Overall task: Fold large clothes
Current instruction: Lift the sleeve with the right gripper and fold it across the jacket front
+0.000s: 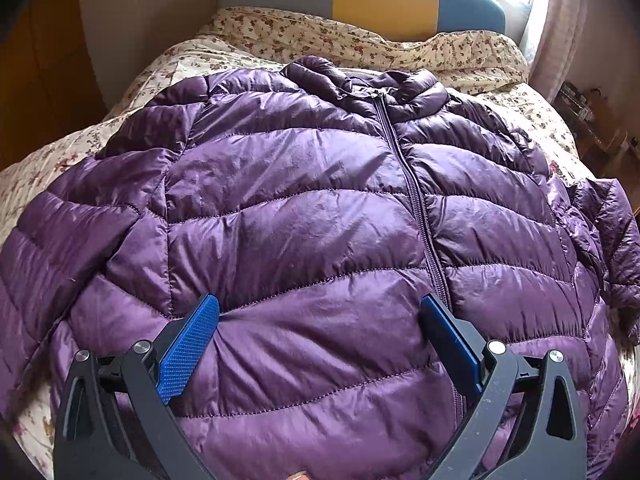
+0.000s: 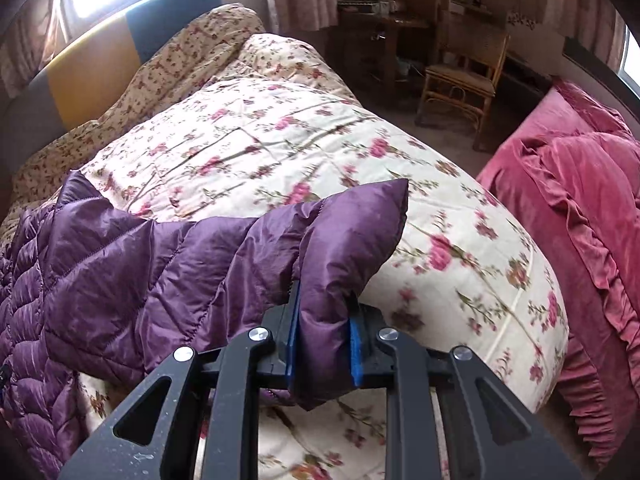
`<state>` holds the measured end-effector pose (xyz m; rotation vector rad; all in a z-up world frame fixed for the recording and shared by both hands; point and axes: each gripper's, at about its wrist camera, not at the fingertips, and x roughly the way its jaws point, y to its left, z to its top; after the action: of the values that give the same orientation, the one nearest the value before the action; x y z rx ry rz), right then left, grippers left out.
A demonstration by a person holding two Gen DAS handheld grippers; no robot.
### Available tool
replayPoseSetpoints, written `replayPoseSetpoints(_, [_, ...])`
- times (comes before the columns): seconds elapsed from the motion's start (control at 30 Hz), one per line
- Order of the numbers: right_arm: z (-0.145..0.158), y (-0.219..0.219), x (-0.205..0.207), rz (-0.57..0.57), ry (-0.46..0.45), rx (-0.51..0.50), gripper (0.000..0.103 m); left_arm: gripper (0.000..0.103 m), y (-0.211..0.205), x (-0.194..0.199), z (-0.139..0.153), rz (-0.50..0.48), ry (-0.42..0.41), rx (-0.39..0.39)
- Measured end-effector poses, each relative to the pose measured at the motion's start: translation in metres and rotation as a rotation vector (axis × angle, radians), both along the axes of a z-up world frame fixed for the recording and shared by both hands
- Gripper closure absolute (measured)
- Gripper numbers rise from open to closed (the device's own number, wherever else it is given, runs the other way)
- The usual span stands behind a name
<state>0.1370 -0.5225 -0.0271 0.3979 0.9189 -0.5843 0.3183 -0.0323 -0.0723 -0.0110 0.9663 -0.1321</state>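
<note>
A purple quilted down jacket (image 1: 304,208) lies front-up on a bed covered by a cream floral quilt (image 2: 280,132). Its zipper (image 1: 416,200) is closed and runs from the stand-up collar (image 1: 360,80), which points toward the headboard, down to the hem nearest the left wrist camera. One sleeve lies out flat at the left edge of that view.

The left gripper (image 1: 320,320) hovers over the lower front of the jacket with its jaws spread wide. Its blue pads (image 1: 188,352) stand on either side of a broad quilted panel, and no fabric is pinched between them. Whether the tips touch the cloth cannot be told.

The right gripper (image 2: 324,332) has its jaws drawn narrow on the cuff end of the jacket's other sleeve (image 2: 224,256). The blue pads (image 2: 355,352) press the puffy fabric from both sides, and the cuff stands up above the jaws while a little fabric hangs below them. The sleeve stretches from the gripper toward the left of the right wrist view, raised off the quilt near the jaws, where it joins the jacket body.

Beyond the bed, the right wrist view shows a multicoloured headboard (image 2: 92,76), a wicker chair (image 2: 460,76), and a pink ruffled cover (image 2: 580,200) on a neighbouring piece of furniture.
</note>
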Motion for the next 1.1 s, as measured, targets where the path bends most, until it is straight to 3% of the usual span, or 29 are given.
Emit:
replayPoseSetpoints(0.7, [0.015, 0.027, 0.032, 0.054, -0.057, -0.02, 0.085, 0.003, 0.009, 0.011, -0.002, -0.008, 0.017, -0.043])
replayPoseSetpoints(1.1, [0.04, 0.082, 0.089, 0.178, -0.121, -0.013, 0.087, 0.003, 0.015, 0.016, 0.0, -0.018, 0.016, -0.064])
